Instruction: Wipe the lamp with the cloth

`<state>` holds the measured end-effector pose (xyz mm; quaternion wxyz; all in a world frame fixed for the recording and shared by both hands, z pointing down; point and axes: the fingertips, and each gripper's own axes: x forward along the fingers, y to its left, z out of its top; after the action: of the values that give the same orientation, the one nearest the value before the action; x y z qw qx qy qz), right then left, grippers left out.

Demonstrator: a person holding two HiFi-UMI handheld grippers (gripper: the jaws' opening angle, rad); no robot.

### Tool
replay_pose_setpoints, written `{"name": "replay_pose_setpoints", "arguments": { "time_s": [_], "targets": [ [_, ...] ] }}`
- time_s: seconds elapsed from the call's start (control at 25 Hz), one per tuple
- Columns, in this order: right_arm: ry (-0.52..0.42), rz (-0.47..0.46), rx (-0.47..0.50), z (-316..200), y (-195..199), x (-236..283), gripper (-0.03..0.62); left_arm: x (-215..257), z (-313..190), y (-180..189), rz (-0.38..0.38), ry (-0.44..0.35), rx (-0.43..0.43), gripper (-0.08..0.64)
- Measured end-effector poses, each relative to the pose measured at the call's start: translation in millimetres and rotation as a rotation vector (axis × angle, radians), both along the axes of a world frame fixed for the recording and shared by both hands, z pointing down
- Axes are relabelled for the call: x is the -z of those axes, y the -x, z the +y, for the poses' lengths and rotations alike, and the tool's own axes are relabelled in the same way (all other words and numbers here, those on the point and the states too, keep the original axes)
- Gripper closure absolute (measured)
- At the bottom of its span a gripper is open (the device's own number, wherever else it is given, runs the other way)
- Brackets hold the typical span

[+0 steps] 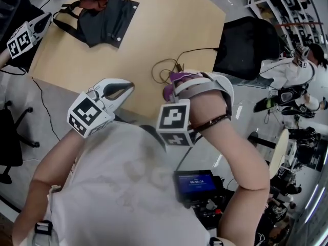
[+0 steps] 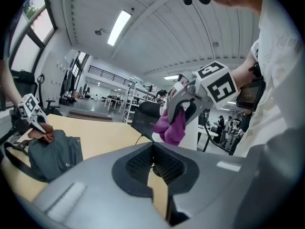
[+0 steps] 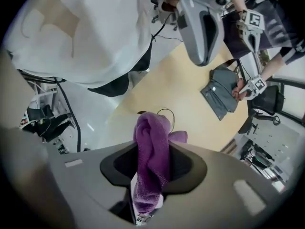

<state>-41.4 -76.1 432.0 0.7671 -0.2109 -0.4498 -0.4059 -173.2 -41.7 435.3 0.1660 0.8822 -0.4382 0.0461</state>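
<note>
My right gripper (image 1: 177, 86) is shut on a bunched purple cloth (image 1: 171, 78) and hangs over the near edge of the wooden table (image 1: 154, 24). In the right gripper view the cloth (image 3: 151, 156) fills the gap between the jaws and sticks out past them. The left gripper view shows that gripper (image 2: 183, 106) with the cloth (image 2: 172, 125) drooping from it. My left gripper (image 1: 120, 90) is held a little to its left, its jaws together with nothing between them. No lamp shows in any view.
A dark grey bag (image 1: 102, 14) lies at the table's far left, where another person's marker-cube grippers (image 1: 20, 37) work on it. A thin cable (image 1: 166, 68) loops on the table near the cloth. A black office chair (image 1: 248, 45) stands by the right corner.
</note>
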Motion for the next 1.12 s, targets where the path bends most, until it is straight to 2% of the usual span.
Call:
{"name": "replay_pose_setpoints", "arguments": {
  "time_s": [0.2,0.32,0.4,0.52,0.6,0.72,0.84,1.0,1.12],
  "targets": [
    [0.011,0.041,0.025,16,0,-43,0.442,-2,13,12,-0.033,0.004,0.02,0.56],
    [-0.009,0.005,0.036,21,0,-54,0.442,2,14,12,-0.059,-0.001,0.018,0.56],
    [-0.042,-0.056,0.054,24,0,-53,0.442,5,13,9,-0.073,-0.005,0.018,0.56],
    [-0.084,-0.267,0.063,32,11,-41,0.44,8,13,2,-0.091,-0.005,0.01,0.56],
    [-0.084,-0.465,0.041,43,23,-28,0.44,8,18,-6,-0.079,0.013,-0.001,0.56],
    [-0.077,-0.764,-0.03,62,30,-1,0.44,12,29,-27,-0.02,0.059,-0.021,0.56],
    [-0.108,-0.891,-0.081,70,-1,32,0.44,24,44,-61,-0.016,0.079,-0.05,0.56],
    [-0.266,-1.092,-0.137,56,-35,84,0.442,43,57,-89,-0.055,0.068,-0.086,0.56],
    [-0.329,-1.212,-0.209,49,-50,102,0.442,50,68,-100,-0.074,0.052,-0.108,0.56]
  ]
}}
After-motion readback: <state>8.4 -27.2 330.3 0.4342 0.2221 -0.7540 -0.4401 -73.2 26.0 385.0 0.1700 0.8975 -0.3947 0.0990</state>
